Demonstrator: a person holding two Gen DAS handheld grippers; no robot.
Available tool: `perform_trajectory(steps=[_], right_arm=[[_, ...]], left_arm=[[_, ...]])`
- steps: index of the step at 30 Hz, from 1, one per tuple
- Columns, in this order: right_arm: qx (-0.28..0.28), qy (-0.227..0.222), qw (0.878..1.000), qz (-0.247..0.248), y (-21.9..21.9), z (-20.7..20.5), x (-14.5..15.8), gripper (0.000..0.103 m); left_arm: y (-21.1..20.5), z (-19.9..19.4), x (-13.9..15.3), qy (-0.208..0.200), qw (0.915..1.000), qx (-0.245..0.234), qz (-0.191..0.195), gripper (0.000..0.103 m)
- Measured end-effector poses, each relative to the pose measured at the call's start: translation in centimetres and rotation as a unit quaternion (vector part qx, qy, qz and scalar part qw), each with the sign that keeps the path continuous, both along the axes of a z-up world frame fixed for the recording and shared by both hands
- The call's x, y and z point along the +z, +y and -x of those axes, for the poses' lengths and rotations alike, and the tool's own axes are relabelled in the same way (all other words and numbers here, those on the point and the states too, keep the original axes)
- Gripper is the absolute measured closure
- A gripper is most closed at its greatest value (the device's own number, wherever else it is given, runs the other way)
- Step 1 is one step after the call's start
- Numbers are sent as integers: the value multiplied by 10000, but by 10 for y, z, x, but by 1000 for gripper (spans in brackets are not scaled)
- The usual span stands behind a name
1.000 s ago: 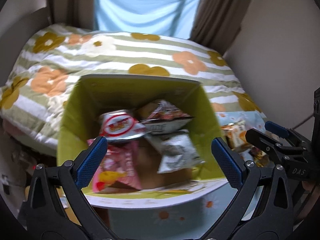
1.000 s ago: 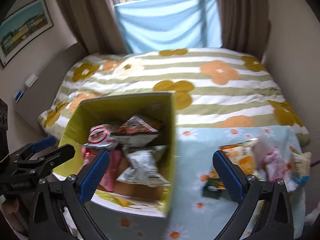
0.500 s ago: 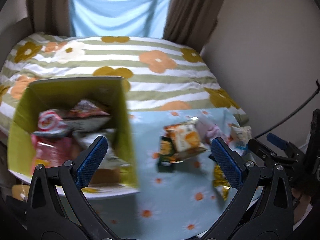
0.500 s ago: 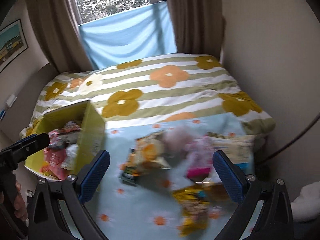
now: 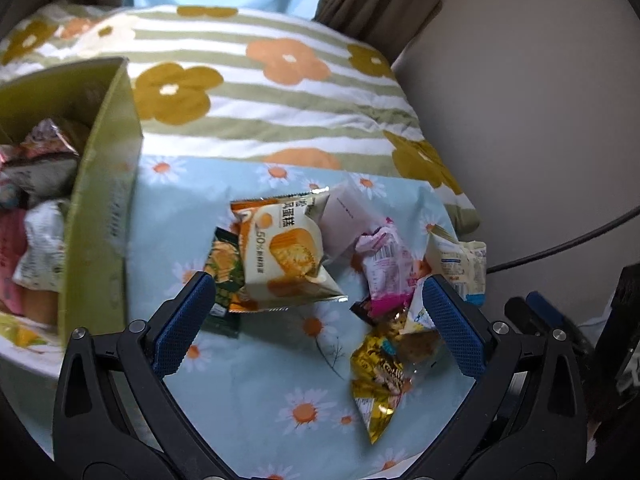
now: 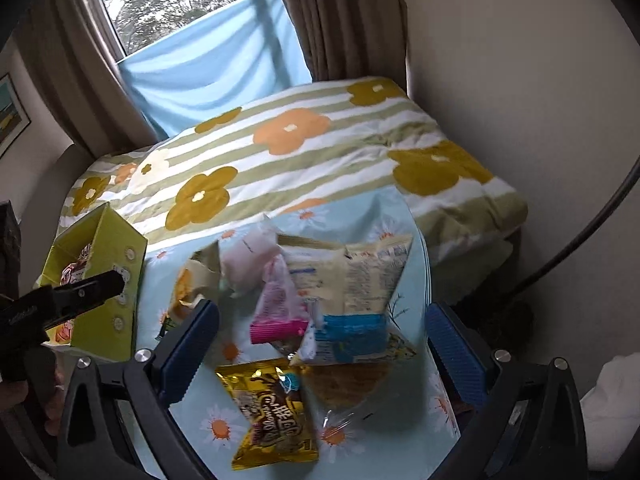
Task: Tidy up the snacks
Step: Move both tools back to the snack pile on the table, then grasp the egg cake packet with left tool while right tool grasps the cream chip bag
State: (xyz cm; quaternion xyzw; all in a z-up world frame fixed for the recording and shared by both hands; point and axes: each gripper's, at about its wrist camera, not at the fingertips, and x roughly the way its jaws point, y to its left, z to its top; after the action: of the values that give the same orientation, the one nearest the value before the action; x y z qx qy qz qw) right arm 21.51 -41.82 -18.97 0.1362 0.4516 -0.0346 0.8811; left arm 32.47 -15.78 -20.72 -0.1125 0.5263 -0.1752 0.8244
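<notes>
A pile of snack packets lies on a light-blue daisy tablecloth (image 5: 256, 376). In the left wrist view I see an orange-and-cream cake packet (image 5: 286, 254), a dark green packet (image 5: 225, 276), a pink packet (image 5: 386, 268) and a gold packet (image 5: 378, 376). My left gripper (image 5: 318, 330) is open and empty above them. A green box (image 5: 102, 216) with several snacks stands at the left. In the right wrist view my right gripper (image 6: 320, 354) is open and empty over the gold packet (image 6: 272, 412), the pink packet (image 6: 278, 308) and a white-and-blue packet (image 6: 352, 300).
A bed with a striped floral cover (image 6: 288, 152) lies just behind the table. A wall (image 6: 520, 60) stands on the right with a dark cable (image 6: 592, 224). Curtains and a window (image 6: 180, 0) are at the back. The left gripper's arm (image 6: 60, 300) shows beside the box.
Both grippers have swung right, away from the green box, and now hang over the loose snack pile. Both stayed open and empty.
</notes>
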Motion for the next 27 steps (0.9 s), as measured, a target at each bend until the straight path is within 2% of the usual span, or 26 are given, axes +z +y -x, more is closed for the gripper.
perform_trajectory(steps=[5, 7, 13, 19, 22, 27], right_arm=[[-21, 184, 9998, -2, -4, -9, -22, 1], [-71, 262, 9996, -26, -6, -12, -29, 1], [-267, 524, 9983, 12, -14, -23, -48, 1], [-301, 584, 9978, 43, -13, -32, -59, 1], [-328, 586, 9977, 49, -11, -35, -62, 1], [-376, 608, 9974, 125, -9, -39, -65, 1]], left_arm=[[-12, -25, -33, 262, 9992, -167, -259, 1], [-15, -35, -49, 400, 9985, -226, -313, 5], [-17, -59, -80, 785, 9959, -338, -306, 10], [-19, -72, -97, 993, 9934, -516, -262, 14], [-18, -76, -102, 1045, 9927, -542, -276, 24], [-18, -78, -105, 1065, 9921, -623, -215, 29]])
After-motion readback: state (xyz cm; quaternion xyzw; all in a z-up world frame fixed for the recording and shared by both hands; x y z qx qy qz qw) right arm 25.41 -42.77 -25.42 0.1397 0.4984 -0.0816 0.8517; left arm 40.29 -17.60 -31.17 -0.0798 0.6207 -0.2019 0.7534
